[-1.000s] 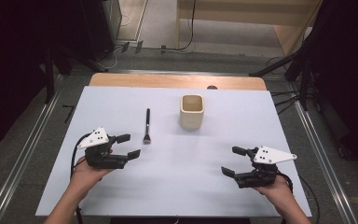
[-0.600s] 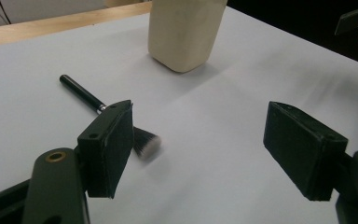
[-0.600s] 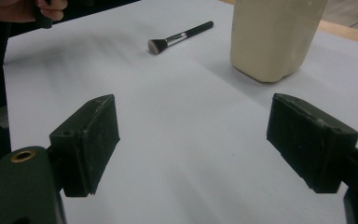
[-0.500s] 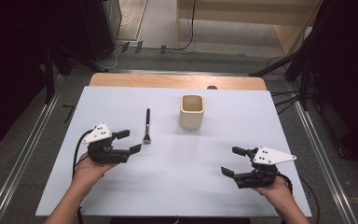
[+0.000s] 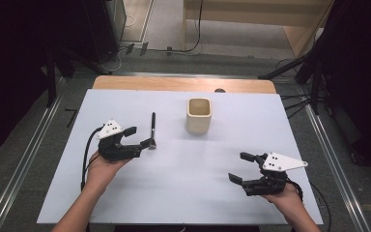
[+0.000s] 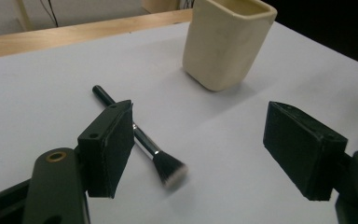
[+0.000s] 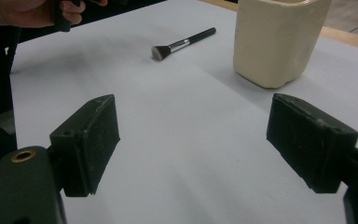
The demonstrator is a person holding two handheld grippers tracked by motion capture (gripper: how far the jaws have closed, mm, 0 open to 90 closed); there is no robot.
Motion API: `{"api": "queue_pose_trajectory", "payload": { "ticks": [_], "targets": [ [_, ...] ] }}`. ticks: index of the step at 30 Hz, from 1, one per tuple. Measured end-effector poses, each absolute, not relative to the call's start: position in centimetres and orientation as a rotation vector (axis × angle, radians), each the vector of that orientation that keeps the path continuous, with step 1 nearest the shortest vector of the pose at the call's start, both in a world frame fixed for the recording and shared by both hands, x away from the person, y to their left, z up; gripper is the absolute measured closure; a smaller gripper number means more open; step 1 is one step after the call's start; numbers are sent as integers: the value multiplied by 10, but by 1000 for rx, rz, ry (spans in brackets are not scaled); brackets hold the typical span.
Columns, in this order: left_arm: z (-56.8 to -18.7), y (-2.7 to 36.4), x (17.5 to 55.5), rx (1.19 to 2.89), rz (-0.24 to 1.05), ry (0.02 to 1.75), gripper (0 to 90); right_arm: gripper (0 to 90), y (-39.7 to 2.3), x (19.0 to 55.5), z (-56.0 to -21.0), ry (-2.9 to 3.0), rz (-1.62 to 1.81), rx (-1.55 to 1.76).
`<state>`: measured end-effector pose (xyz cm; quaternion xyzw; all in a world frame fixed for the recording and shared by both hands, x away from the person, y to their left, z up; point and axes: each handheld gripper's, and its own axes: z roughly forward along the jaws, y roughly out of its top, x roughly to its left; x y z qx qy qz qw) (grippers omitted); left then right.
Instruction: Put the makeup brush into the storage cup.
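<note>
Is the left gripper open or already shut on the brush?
Open. The left gripper has its jaws spread wide, with the brush lying free on the table beside one jaw.

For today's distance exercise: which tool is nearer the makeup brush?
Left. The left tool is open right at the makeup brush, by its bristle end; the right tool sits open far across the table.

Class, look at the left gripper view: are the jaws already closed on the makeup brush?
No: the left gripper is open, and the brush lies on the table.
</note>
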<state>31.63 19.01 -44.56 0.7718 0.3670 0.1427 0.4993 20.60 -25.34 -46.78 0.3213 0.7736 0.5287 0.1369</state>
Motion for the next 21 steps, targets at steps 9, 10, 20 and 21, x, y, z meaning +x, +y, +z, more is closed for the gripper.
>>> {"api": "queue_pose_trajectory", "payload": {
  "ticks": [9,10,20,21],
  "targets": [
    [-440,180,324,1846,407,924,257,180,-254,206,-467,2229,1531,943],
    [-440,179,324,1843,411,922,257,180,-254,206,-467,2228,1528,945],
    [-439,167,337,1816,464,1004,257,180,-253,203,-464,2226,1552,909],
    [-440,165,338,1817,478,1014,257,180,-253,203,-465,2228,1550,910]
  ]
}}
